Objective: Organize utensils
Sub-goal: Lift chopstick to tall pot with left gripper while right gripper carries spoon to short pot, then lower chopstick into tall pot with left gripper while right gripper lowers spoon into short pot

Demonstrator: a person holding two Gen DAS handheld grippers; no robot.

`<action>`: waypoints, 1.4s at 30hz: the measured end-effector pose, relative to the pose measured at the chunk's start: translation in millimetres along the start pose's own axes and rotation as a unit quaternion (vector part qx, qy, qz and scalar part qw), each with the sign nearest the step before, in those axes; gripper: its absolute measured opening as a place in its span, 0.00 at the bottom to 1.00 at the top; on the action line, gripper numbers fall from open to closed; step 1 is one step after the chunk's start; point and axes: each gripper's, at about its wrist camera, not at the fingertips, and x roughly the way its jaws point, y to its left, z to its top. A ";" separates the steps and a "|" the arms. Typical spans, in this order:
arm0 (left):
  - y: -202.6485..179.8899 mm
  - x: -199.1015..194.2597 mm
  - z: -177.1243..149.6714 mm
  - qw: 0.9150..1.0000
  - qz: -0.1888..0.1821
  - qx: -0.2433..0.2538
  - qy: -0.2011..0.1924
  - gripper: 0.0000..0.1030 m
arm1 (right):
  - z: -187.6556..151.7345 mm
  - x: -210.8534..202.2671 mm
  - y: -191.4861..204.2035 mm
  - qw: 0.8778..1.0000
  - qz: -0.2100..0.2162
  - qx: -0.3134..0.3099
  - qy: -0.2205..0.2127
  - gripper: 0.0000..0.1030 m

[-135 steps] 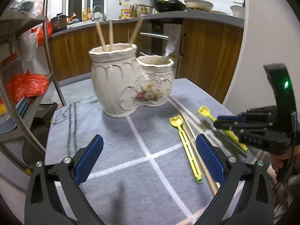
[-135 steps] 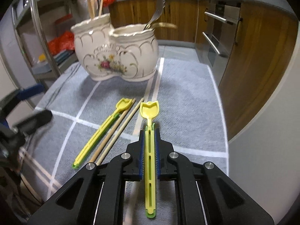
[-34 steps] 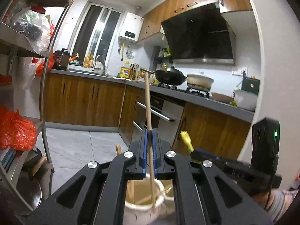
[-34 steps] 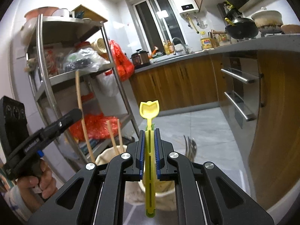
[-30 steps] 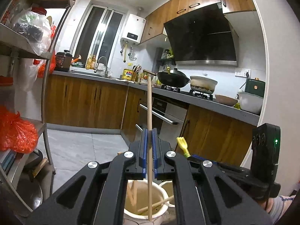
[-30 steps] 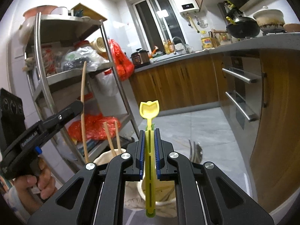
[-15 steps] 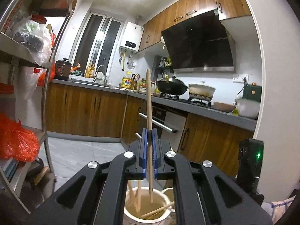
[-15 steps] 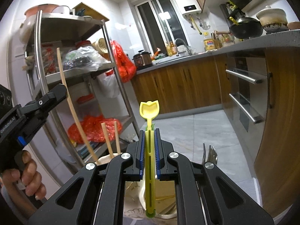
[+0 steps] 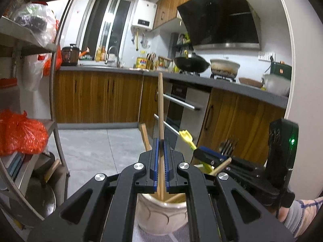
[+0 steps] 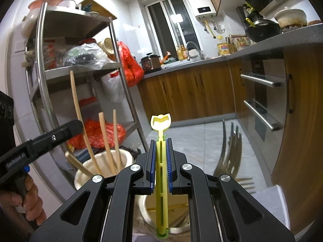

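My left gripper (image 9: 160,141) is shut on a wooden chopstick (image 9: 160,109) that stands upright, its lower end inside the cream ceramic utensil holder (image 9: 159,215) just below. My right gripper (image 10: 160,141) is shut on a yellow plastic utensil (image 10: 161,125), held upright over the holder's right cup (image 10: 153,207). In the right wrist view the left gripper (image 10: 77,126) shows at the left with its chopstick (image 10: 77,104) slanting into the left cup (image 10: 97,167), beside other chopsticks (image 10: 106,139). Metal forks (image 10: 230,151) stick out of the right cup. The right gripper (image 9: 196,153) shows in the left wrist view.
A metal shelf rack (image 10: 40,64) with red bags (image 9: 20,131) stands at the left. Wooden kitchen cabinets (image 9: 97,98) and an oven with bar handles (image 10: 260,80) lie behind. A person's hand (image 10: 20,199) holds the left gripper's handle.
Both grippers have sunk toward the holder. The chopstick's lower end has gone deeper into the left cup, and the yellow utensil's lower end now hangs over the right cup's mouth.
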 end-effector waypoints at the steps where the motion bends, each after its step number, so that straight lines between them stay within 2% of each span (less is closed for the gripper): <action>1: 0.2 0.7 -2.5 1.000 -0.001 0.000 0.003 0.04 | 0.2 0.2 -0.6 1.000 0.000 0.003 -0.001 0.10; 9: 4.4 3.6 -8.2 1.000 0.000 -0.004 0.012 0.04 | 19.5 2.0 9.2 0.999 -0.012 -0.015 -0.036 0.10; 18: 10.2 8.7 -16.9 0.999 0.000 -0.020 0.031 0.04 | 8.3 8.6 0.8 0.999 -0.023 -0.013 -0.024 0.10; 26: 11.1 9.6 -18.5 0.999 -0.002 -0.018 0.040 0.04 | -5.0 -2.3 3.7 0.999 -0.024 -0.026 -0.010 0.10; 34: 9.0 10.1 -21.1 0.999 -0.002 -0.017 0.045 0.04 | 7.8 8.2 7.7 0.998 -0.032 -0.034 -0.030 0.10; 42: 14.3 10.3 -20.2 0.999 -0.001 -0.023 0.046 0.04 | -1.2 17.9 14.2 0.997 -0.035 -0.062 -0.026 0.10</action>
